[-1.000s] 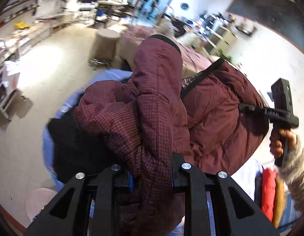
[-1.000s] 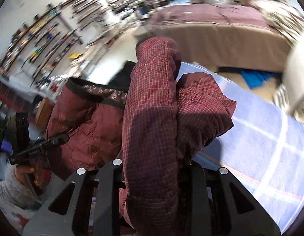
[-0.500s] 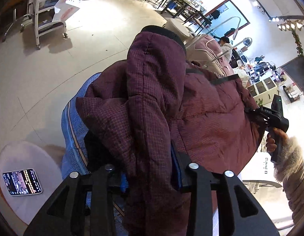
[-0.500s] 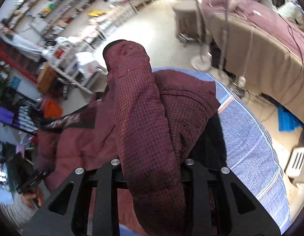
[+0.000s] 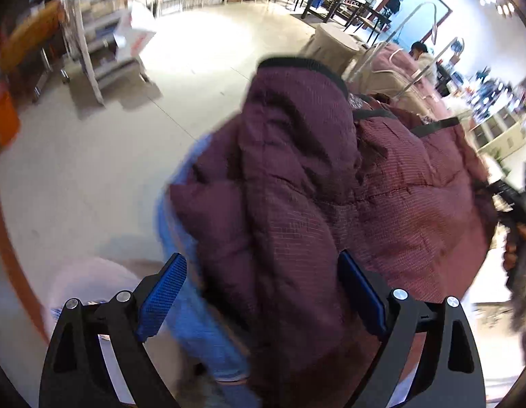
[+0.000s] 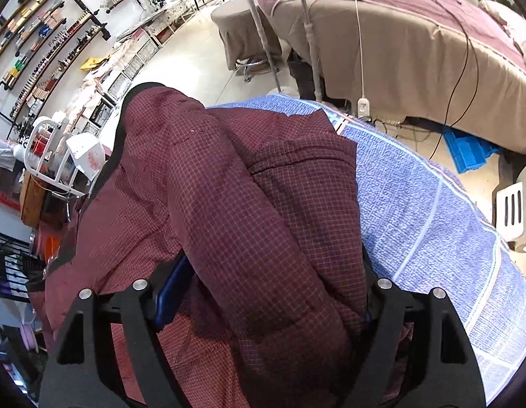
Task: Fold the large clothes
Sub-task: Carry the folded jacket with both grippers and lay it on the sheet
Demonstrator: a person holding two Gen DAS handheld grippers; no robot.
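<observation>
A maroon checked padded jacket (image 5: pixel 331 183) with black trim lies heaped on a blue striped cloth (image 6: pixel 433 210). A sleeve runs away from my left gripper (image 5: pixel 259 292), whose blue pads (image 5: pixel 162 292) stand wide apart with the sleeve loose between them. In the right wrist view the jacket (image 6: pixel 228 204) fills the middle, and a thick fold lies between the fingers of my right gripper (image 6: pixel 266 292), whose jaws are also spread wide. The other handheld gripper (image 5: pixel 521 197) shows at the right edge of the left wrist view.
A round pale stool (image 5: pixel 92 289) stands low left beside the blue cloth (image 5: pixel 181 272). A white trolley (image 5: pixel 103 51) and shelves line the far floor. A covered massage bed (image 6: pixel 399 34) and a blue crate (image 6: pixel 470 149) are behind the table.
Both grippers were shut on jacket sleeves; both now have opened and the sleeves rest on the jacket. The jacket has settled lower on the blue cloth.
</observation>
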